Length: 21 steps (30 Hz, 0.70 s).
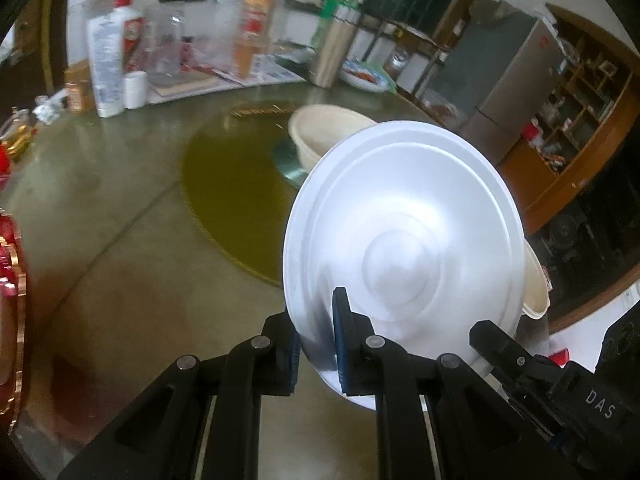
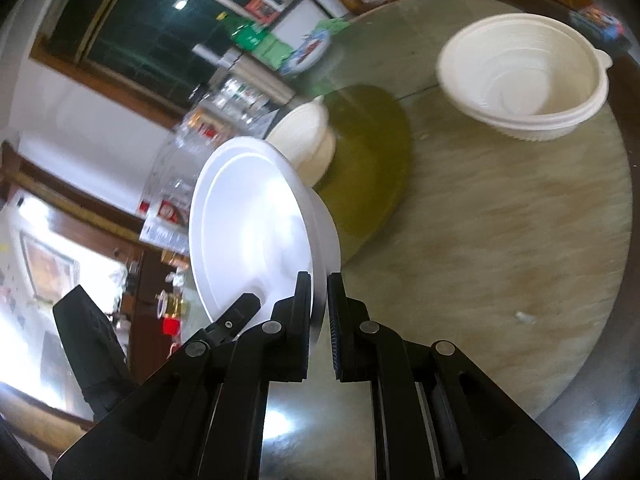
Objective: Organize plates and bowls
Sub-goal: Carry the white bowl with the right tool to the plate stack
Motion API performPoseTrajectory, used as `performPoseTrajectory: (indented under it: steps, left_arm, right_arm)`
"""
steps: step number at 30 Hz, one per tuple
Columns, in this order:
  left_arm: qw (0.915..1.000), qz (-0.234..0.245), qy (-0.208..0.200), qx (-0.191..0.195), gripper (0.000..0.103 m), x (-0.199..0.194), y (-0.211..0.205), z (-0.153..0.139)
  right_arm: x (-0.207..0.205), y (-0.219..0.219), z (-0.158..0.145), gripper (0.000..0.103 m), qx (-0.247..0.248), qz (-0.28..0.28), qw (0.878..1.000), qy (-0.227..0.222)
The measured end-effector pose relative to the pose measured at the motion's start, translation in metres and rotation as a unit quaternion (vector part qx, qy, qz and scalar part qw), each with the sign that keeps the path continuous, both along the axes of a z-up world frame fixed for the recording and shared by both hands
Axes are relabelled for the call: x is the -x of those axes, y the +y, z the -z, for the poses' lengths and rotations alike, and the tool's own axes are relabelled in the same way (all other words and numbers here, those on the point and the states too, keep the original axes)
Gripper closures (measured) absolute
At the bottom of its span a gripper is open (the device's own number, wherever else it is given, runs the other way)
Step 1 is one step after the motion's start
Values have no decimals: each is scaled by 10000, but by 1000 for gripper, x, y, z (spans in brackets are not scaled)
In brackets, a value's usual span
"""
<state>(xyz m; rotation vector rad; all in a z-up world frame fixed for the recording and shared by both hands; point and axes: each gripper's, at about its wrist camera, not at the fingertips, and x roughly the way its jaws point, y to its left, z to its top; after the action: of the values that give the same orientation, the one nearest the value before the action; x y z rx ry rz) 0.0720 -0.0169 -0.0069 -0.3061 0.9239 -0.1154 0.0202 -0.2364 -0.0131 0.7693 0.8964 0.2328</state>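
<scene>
my left tongs (image 1: 318, 344) and right tongs (image 2: 319, 312) both clench the white plate's (image 1: 404, 236) rim, tilted above the worktop (image 2: 480, 220); 2 cream bowls (image 2: 524, 76) sit apart, open surface between.

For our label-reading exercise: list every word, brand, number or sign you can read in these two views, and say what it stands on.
"DAS": white letters on the black body of the right gripper, seen in the left wrist view.
Labels on the white bottle and other bottles: too blurred to read.
Gold marking on the table: unreadable.

Black left gripper (image 1: 318, 344) — silver pivot screws, blue pads, white "DAS" lettering
</scene>
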Motion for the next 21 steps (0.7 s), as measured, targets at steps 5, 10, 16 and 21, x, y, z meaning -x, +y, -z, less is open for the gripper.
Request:
performPoseTrajectory:
  steps: [5, 10, 16, 21]
  left_arm:
    - [9997, -226, -97, -4, 91, 14, 22, -5]
    - [9989, -423, -201, 26, 91, 28, 45, -9]
    - [9971, -670, -358, 84, 91, 42, 74, -15]
    - [9941, -930, -542, 114, 90, 61, 100, -21]
  right_arm:
    - [3, 23, -3, 95, 0, -275, 9996, -62]
    - [0, 47, -6, 95, 25, -506, 9987, -104]
    - [-3, 76, -12, 95, 28, -829, 9964, -183]
    - [-5, 109, -18, 95, 23, -1204, 9925, -229]
